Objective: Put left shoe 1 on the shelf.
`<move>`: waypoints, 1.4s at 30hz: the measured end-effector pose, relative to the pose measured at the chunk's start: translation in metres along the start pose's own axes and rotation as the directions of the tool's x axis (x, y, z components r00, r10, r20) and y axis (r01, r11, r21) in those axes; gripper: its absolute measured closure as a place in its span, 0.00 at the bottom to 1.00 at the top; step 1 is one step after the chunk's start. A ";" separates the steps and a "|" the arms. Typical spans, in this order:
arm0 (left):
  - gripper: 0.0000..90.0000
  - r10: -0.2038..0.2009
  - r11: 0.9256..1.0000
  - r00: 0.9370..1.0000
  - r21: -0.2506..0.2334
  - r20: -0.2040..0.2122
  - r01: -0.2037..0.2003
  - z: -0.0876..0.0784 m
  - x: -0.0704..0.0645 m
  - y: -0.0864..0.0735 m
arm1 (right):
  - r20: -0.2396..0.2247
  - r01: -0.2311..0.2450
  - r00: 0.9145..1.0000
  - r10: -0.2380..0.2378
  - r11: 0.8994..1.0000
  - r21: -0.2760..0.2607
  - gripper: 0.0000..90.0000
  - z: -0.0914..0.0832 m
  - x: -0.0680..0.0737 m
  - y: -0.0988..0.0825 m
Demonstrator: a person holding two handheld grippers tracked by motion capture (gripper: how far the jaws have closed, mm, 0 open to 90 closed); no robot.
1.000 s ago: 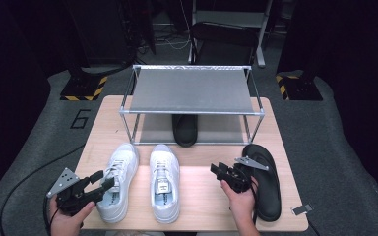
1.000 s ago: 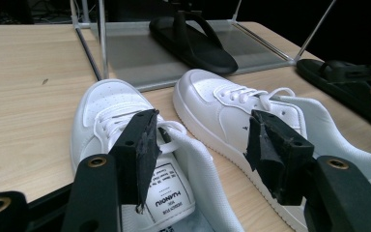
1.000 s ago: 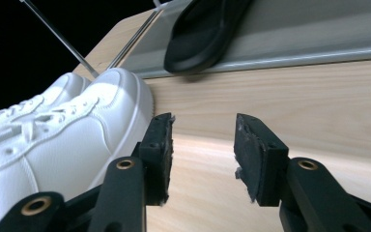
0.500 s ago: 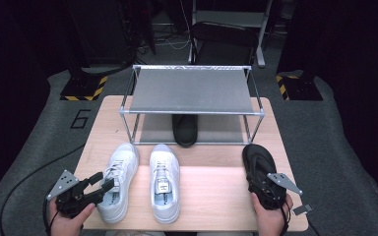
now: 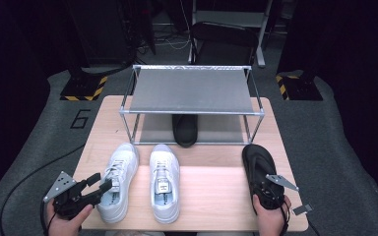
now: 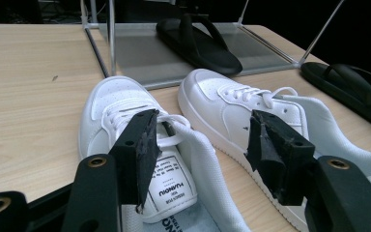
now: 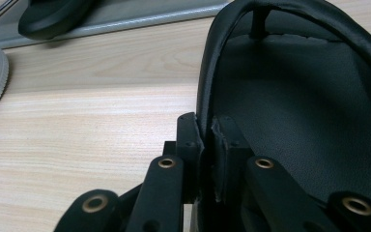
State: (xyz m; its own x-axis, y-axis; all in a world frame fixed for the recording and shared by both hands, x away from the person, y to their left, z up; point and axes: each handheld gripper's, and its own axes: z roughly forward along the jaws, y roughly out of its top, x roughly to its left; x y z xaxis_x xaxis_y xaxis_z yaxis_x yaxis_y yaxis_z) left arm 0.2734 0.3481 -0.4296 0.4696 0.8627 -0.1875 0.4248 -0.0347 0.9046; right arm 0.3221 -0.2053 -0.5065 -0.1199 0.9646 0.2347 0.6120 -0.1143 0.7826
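**Right gripper clamps the rim of the black sandal on the table**

In the high view the right gripper [image 5: 267,189] sits at the lower right of the frame, at the heel end of the black sandal [image 5: 258,164], which lies on the wooden table [image 5: 211,196] just right of the two white sneakers. Its jaws have just been closing, and the right gripper view shows them pressed together on the sandal's thin black side rim [image 7: 204,126], one pad on each face of the edge, with the sandal's footbed spreading across the right of that frame.

The left gripper [image 5: 98,184] rests at the lower left of the high view, its jaws standing wide apart with nothing between the pads. In the left gripper view the jaws frame the left white sneaker [image 6: 125,116], whose tongue label shows just past the left pad; the right white sneaker [image 6: 236,108] lies beside it, close but apart.

A second black sandal [image 5: 184,129] sits on the lower level of the metal shoe rack [image 5: 192,91] at the upper centre of the high view, toe pointing toward the sneakers
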 end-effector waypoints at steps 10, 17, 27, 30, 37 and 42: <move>0.49 0.002 1.000 1.000 -0.004 -0.001 -0.002 0.000 0.000 0.001 | -0.134 0.061 0.989 -0.055 0.997 0.041 0.92 0.007 0.047 -0.006; 0.49 -0.002 1.000 1.000 -0.013 -0.003 0.002 -0.001 0.000 0.003 | -0.237 0.138 0.963 -0.125 0.990 0.036 0.91 0.023 0.091 -0.015; 0.49 -0.008 1.000 1.000 -0.019 -0.012 0.008 -0.005 0.002 0.001 | -0.157 -0.022 0.988 0.005 0.994 -0.108 0.63 -0.003 0.040 -0.001; 0.49 -0.006 1.000 1.000 -0.011 -0.008 0.006 -0.006 0.003 0.002 | -0.151 -0.070 0.987 0.059 0.995 -0.067 0.59 -0.001 0.018 -0.005; 0.49 -0.011 1.000 1.000 -0.026 -0.016 0.010 -0.006 0.003 0.003 | -0.248 -0.139 0.959 0.140 0.990 0.022 0.56 0.014 0.005 -0.014; 0.49 -0.013 1.000 1.000 -0.012 -0.005 0.013 -0.008 0.005 0.002 | -0.236 -0.119 0.963 0.131 0.991 0.067 0.62 0.021 0.007 -0.018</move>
State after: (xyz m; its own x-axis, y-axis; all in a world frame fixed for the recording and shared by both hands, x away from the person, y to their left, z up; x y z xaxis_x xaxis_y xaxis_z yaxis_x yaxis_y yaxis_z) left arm 0.2704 0.3565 -0.4257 0.4598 0.8658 -0.1972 0.4219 -0.0176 0.9065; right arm 0.3267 -0.1911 -0.5313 -0.2198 0.8576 0.4649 0.6732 -0.2115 0.7085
